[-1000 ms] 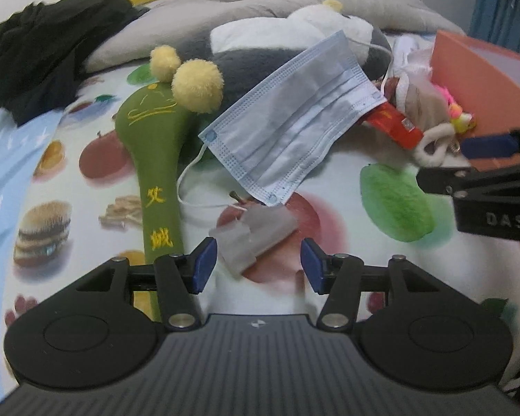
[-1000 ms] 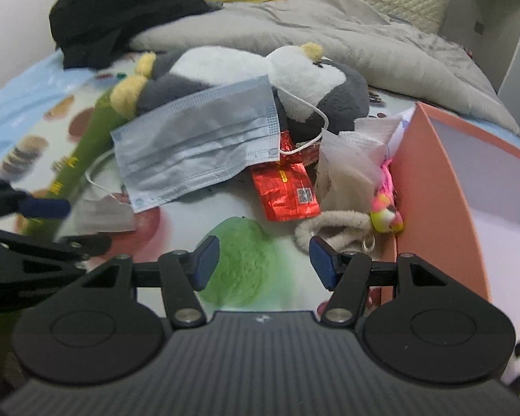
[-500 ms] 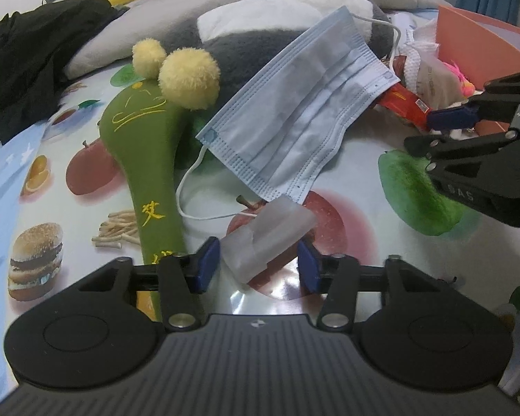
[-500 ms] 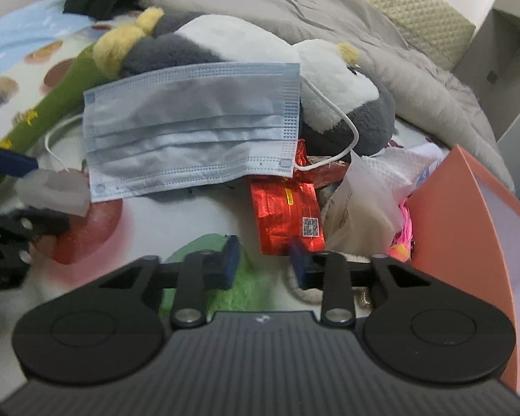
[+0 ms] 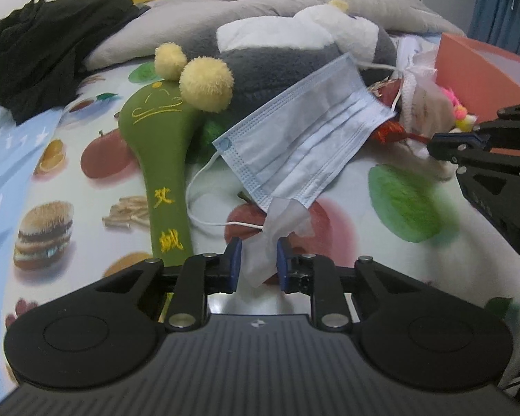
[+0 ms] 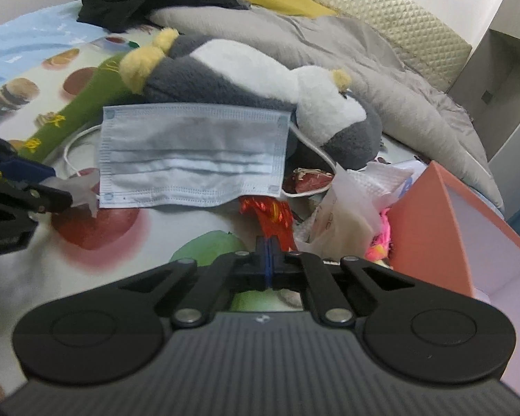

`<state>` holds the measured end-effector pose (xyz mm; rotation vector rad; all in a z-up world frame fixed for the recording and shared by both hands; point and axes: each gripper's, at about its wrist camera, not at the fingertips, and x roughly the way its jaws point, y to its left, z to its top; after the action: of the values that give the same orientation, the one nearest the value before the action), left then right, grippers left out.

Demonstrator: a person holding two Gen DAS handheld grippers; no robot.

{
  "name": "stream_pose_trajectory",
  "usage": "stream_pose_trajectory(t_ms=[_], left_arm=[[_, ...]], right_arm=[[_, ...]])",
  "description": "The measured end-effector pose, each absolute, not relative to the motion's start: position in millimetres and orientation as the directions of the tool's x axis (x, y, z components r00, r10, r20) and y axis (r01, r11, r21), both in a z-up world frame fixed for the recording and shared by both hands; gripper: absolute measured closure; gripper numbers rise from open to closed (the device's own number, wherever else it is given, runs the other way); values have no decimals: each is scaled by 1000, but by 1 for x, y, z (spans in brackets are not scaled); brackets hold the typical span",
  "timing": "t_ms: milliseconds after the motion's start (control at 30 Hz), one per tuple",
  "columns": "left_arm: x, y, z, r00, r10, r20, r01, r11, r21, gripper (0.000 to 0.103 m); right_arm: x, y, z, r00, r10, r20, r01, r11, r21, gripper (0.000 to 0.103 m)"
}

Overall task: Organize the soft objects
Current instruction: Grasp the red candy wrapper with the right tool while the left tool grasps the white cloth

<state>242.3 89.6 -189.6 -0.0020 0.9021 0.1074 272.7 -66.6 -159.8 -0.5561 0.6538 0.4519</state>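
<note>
A blue face mask (image 5: 305, 145) leans on a grey and white plush penguin (image 5: 294, 52), beside a green plush mallet (image 5: 163, 159). My left gripper (image 5: 258, 265) is closing on a clear plastic wrapper (image 5: 275, 235) lying on the fruit-print sheet; the wrapper sits between the pads. My right gripper (image 6: 267, 265) is shut on the edge of a red foil packet (image 6: 270, 215), just below the mask (image 6: 190, 154). The right gripper shows at the right edge of the left wrist view (image 5: 461, 142).
An orange box (image 6: 430, 239) stands open at the right. A white plastic bag (image 6: 350, 215) and a pink toy (image 6: 381, 242) lie against it. Black clothing (image 5: 34, 55) and a grey duvet (image 6: 364, 55) lie behind the penguin.
My left gripper has narrowed around the plastic wrapper, which has lifted and crumpled. My right gripper has moved forward and shut on the red foil packet.
</note>
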Motion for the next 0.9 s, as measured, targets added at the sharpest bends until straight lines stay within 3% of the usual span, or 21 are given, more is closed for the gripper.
stream_pose_trajectory(t_ms=[600, 800, 900], left_arm=[[185, 60, -171, 617, 25, -787, -227, 963, -147, 77], [179, 53, -178, 605, -40, -795, -218, 952, -215, 68], [178, 50, -180, 596, -54, -801, -205, 954, -217, 58]], right_arm=[[179, -110, -137, 672, 266, -691, -587, 760, -279, 99], [157, -127, -139, 611, 319, -724, -619, 763, -186, 98], [153, -132, -142, 576, 344, -742, -620, 775, -121, 95]])
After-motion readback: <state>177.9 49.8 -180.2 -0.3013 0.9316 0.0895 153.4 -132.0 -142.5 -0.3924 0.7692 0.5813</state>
